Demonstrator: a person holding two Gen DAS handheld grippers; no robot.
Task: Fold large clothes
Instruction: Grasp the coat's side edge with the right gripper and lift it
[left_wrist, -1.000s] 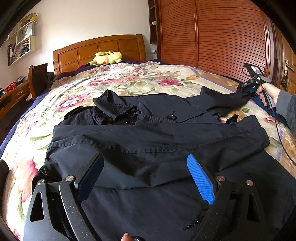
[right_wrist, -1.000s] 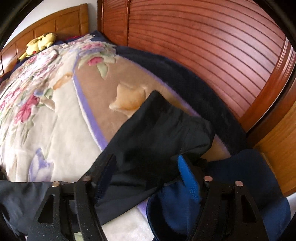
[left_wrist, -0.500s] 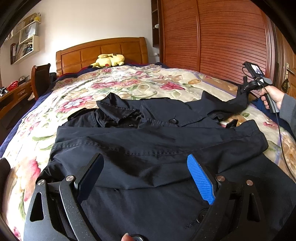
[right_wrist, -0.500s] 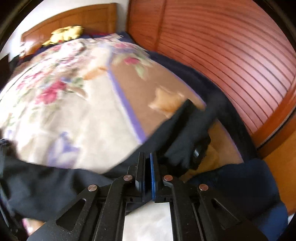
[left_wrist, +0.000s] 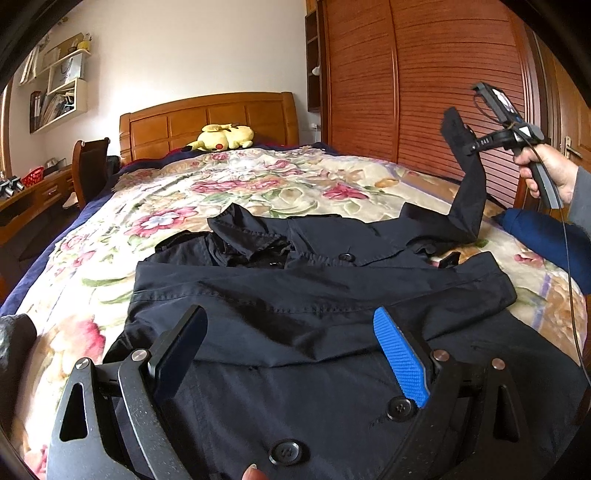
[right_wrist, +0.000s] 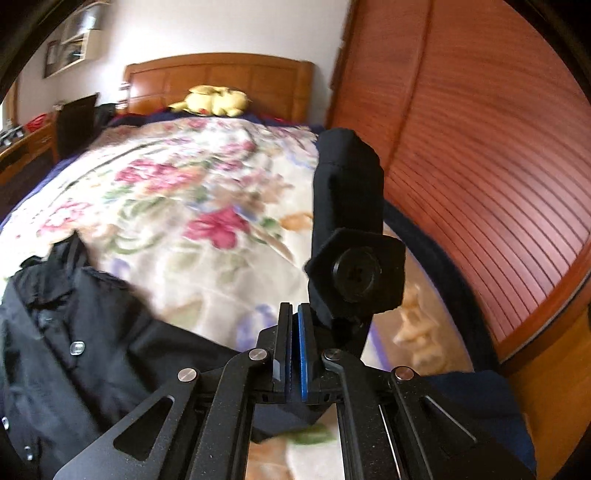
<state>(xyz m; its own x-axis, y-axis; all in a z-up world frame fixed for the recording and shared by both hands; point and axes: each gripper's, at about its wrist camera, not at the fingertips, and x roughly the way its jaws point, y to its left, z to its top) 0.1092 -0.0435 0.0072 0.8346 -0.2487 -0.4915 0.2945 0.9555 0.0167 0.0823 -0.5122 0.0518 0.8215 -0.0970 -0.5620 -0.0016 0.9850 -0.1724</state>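
A black buttoned coat (left_wrist: 295, 314) lies spread on a floral bedspread (left_wrist: 229, 184). My left gripper (left_wrist: 291, 341) is open and hovers over the coat's lower front, holding nothing. My right gripper (right_wrist: 294, 314) is shut on the coat's right sleeve (right_wrist: 345, 221) near the cuff, whose end with its button tab stands up past the jaws. In the left wrist view that gripper (left_wrist: 471, 147) holds the sleeve (left_wrist: 469, 199) lifted well above the bed at the right edge. The coat's body also shows in the right wrist view (right_wrist: 74, 350).
A wooden headboard (left_wrist: 210, 118) with a yellow plush toy (left_wrist: 221, 137) is at the far end. A slatted wooden wardrobe (left_wrist: 406, 74) lines the right side. A chair (left_wrist: 88, 166) and desk (left_wrist: 33, 192) stand at the left. A blue cloth (left_wrist: 539, 236) lies at the bed's right edge.
My right gripper closed on the sleeve cuff and lifted it up off the bed, swinging toward the headboard. My left gripper stayed open over the coat.
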